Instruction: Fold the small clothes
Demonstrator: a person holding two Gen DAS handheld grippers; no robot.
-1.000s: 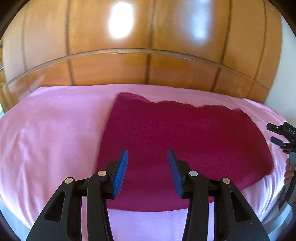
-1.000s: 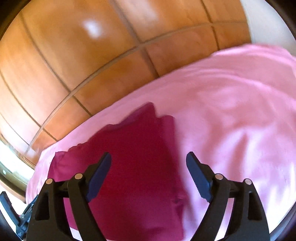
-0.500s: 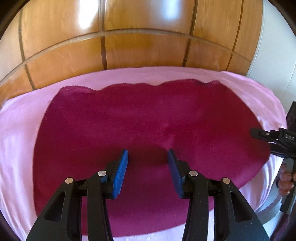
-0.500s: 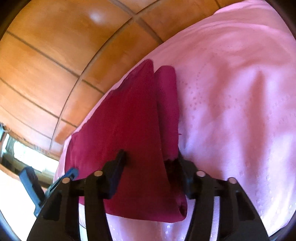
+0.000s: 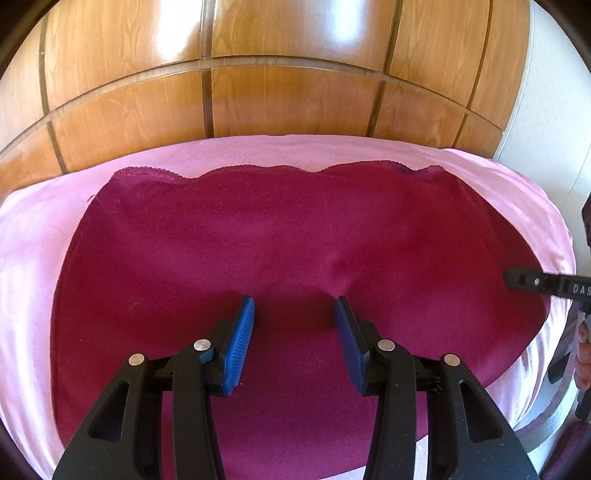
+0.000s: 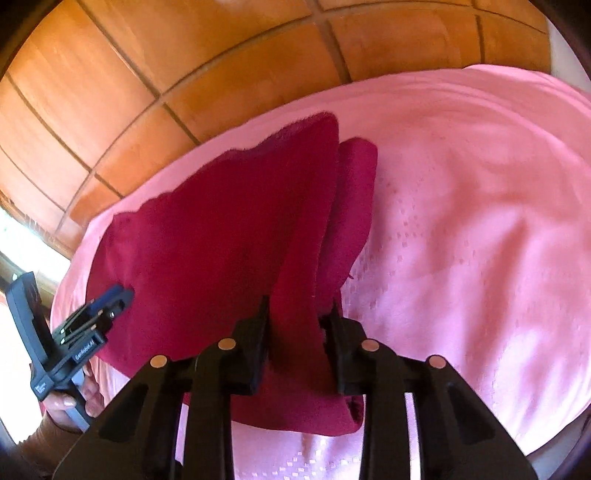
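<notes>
Your right gripper [image 6: 297, 325] jaws, just closing, pinch crimson cloth [image 5: 295, 236] fold; long axis runs frame-wide; left gripper [image 5: 294, 321] jaws open above it; pink bed [image 5: 33, 258] beneath.

A fuzzy, matt crimson cloth [image 5: 280, 236] is laid on a smooth pink bedsheet [image 6: 461, 206] woven with a faint pattern. Glossy varnished wood panels [image 5: 288, 99] are seen behind. Matt black plastic tongs [image 5: 293, 321] carry ribbed blue pads [image 5: 240, 347].

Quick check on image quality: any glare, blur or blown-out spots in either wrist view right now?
Left wrist view: sharp; glare patches on the wooden panels; maroon cloth evenly lit. Right wrist view: slightly soft, panels smeared, white blow-out at the left edge, warmer cast on the pink sheet.
</notes>
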